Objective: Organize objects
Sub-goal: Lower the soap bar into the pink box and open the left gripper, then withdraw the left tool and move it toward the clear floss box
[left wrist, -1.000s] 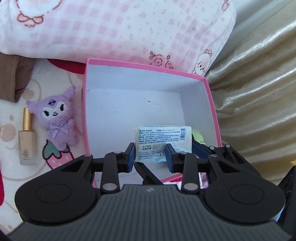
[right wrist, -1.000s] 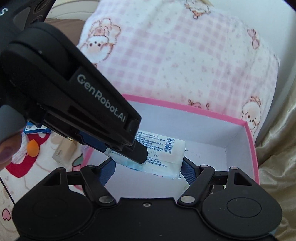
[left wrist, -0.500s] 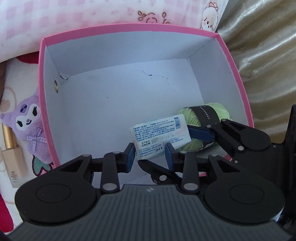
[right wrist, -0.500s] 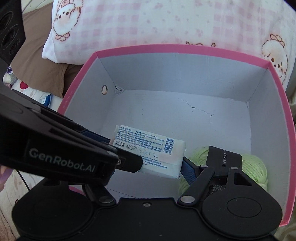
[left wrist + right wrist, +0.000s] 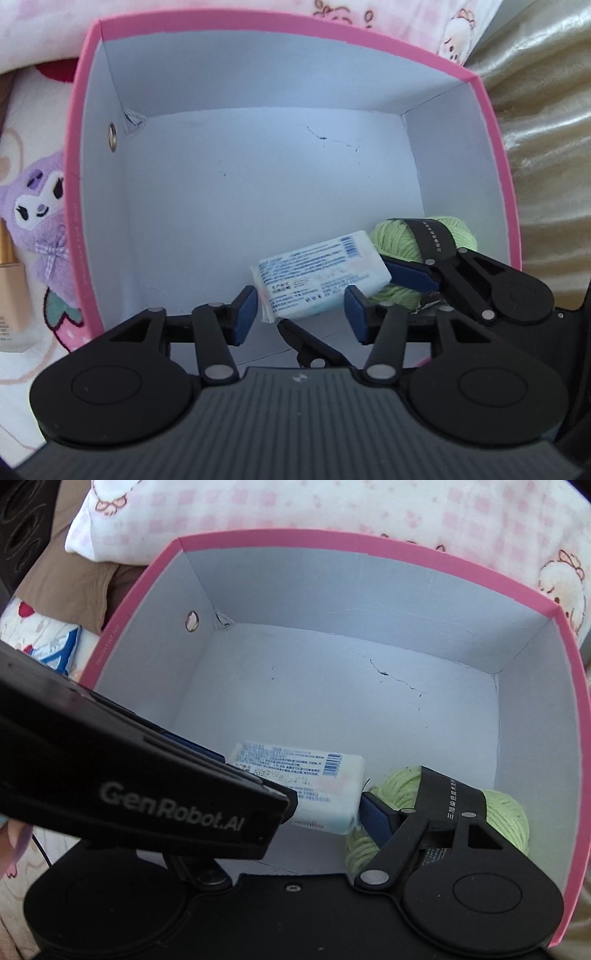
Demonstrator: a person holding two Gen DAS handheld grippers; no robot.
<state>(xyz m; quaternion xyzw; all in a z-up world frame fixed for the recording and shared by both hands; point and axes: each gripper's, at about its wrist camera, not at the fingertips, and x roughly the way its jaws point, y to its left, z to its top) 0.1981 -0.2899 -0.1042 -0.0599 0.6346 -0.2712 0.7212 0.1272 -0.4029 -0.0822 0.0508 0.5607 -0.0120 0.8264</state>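
Both grippers have sunk into the pink box, and the left gripper has just been widening its jaws, which now stand apart from the white packet lying low between them. On the packet's far end, the right gripper stands wide; whether it grips cannot be told. Green yarn sits just beside it in the near right corner.
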